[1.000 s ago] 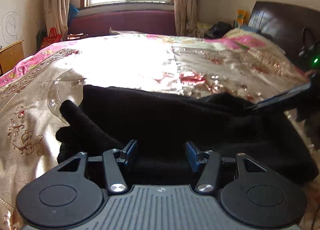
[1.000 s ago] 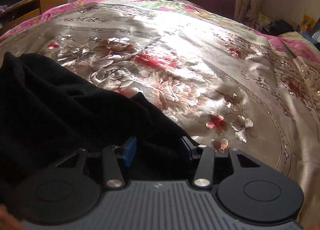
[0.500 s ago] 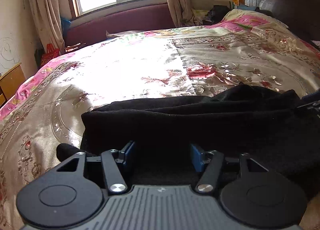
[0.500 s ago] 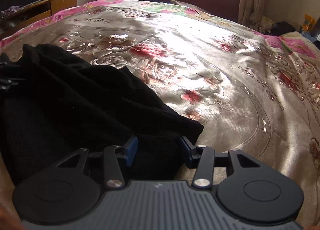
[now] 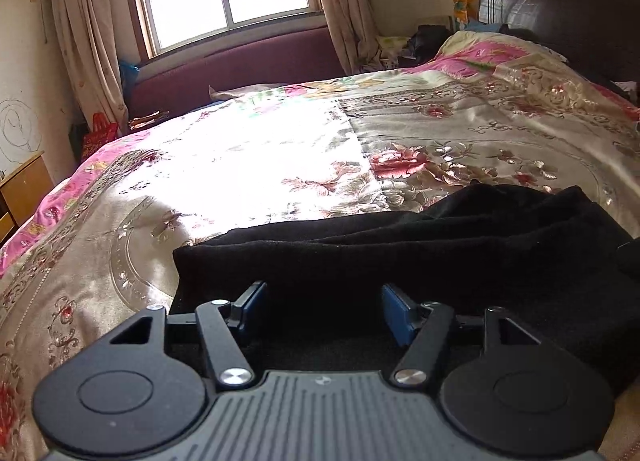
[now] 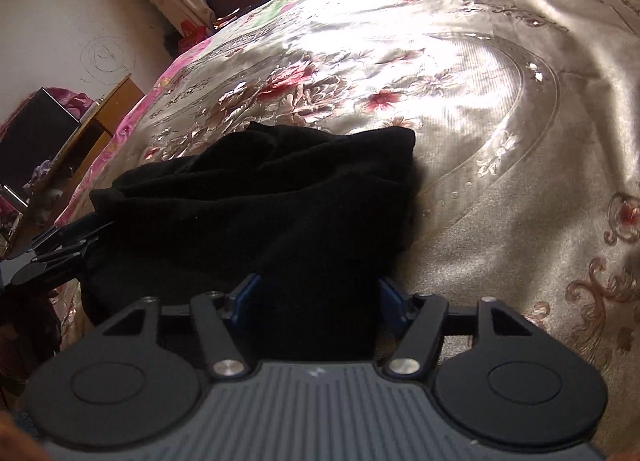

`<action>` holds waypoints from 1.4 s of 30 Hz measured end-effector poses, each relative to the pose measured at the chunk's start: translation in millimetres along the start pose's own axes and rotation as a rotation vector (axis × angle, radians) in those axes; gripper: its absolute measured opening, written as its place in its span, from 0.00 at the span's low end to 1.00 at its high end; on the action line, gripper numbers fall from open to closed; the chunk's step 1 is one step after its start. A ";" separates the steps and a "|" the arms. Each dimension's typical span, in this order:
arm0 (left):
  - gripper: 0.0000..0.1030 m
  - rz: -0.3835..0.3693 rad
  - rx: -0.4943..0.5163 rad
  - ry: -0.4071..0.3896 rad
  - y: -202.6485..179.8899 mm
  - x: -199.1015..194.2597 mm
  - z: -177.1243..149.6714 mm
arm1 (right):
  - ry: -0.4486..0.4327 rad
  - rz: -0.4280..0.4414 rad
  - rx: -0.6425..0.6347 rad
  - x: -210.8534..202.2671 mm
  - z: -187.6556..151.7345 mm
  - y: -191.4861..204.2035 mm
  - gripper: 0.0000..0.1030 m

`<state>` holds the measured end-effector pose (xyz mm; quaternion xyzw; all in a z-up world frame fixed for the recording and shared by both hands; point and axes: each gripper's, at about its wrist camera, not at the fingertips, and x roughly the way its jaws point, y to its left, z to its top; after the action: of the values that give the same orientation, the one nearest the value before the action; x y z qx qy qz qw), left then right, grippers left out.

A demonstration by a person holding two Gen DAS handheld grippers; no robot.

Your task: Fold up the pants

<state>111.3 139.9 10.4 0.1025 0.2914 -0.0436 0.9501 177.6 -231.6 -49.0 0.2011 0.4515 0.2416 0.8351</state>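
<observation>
Black pants (image 5: 400, 261) on bed (image 5: 260, 165) | soft, limp (light, likely) | your left gripper (image 5: 322, 311) and right gripper (image 6: 314, 303): fingers wide apart, gripping nothing | pinch a folded edge.

The left gripper (image 5: 322, 311) points forward and low, its two blue-padded fingers (image 5: 252, 307) spread wide apart, nothing pinched between them. The right gripper (image 6: 314, 301) sits in the same pose — fingers (image 6: 244, 297) parted wide, jaws unclenched. From the right wrist view the left gripper (image 6: 56, 249) shows at the far left edge, seen side-on and level, well apart from the right one — its finger gap cannot be judged there.
</observation>
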 end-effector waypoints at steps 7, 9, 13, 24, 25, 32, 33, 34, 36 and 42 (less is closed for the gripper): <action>0.75 -0.028 0.022 0.000 -5.2 -2.1 1.9 | 0.022 0.172 0.178 -5.6 -7.6 -40.3 0.52; 0.75 -0.044 0.030 -0.003 -8.2 -3.2 3.9 | 0.032 0.211 0.247 -9.1 -7.8 -54.1 0.40; 0.75 -0.075 0.041 0.010 -14.2 2.5 5.2 | 0.049 0.264 0.239 -2.6 -7.7 -55.3 0.43; 0.75 -0.106 0.098 0.045 -29.2 14.8 4.7 | -0.014 0.330 0.312 17.2 -3.0 -60.2 0.35; 0.75 -0.107 0.099 0.046 -29.5 16.1 5.0 | -0.019 0.332 0.322 21.7 -2.5 -61.4 0.35; 0.75 -0.101 0.120 0.053 -31.3 15.8 7.4 | -0.044 0.418 0.317 31.3 13.6 -31.0 0.27; 0.75 -0.110 0.124 0.058 -31.2 15.4 6.6 | -0.053 0.449 0.319 24.9 11.0 -30.4 0.26; 0.75 -0.118 0.121 0.061 -31.0 16.2 5.7 | -0.066 0.448 0.327 23.3 9.6 -31.7 0.26; 0.75 -0.119 0.118 0.065 -34.3 20.1 4.4 | -0.073 0.410 0.367 37.7 9.5 -37.8 0.29; 0.76 -0.102 0.127 0.113 -48.0 31.4 6.6 | -0.069 0.412 0.474 41.3 13.4 -47.5 0.16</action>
<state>134.0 90.9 -10.0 0.1501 0.3459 -0.1044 0.9203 219.1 -247.1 -95.6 0.4853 0.4164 0.2867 0.7134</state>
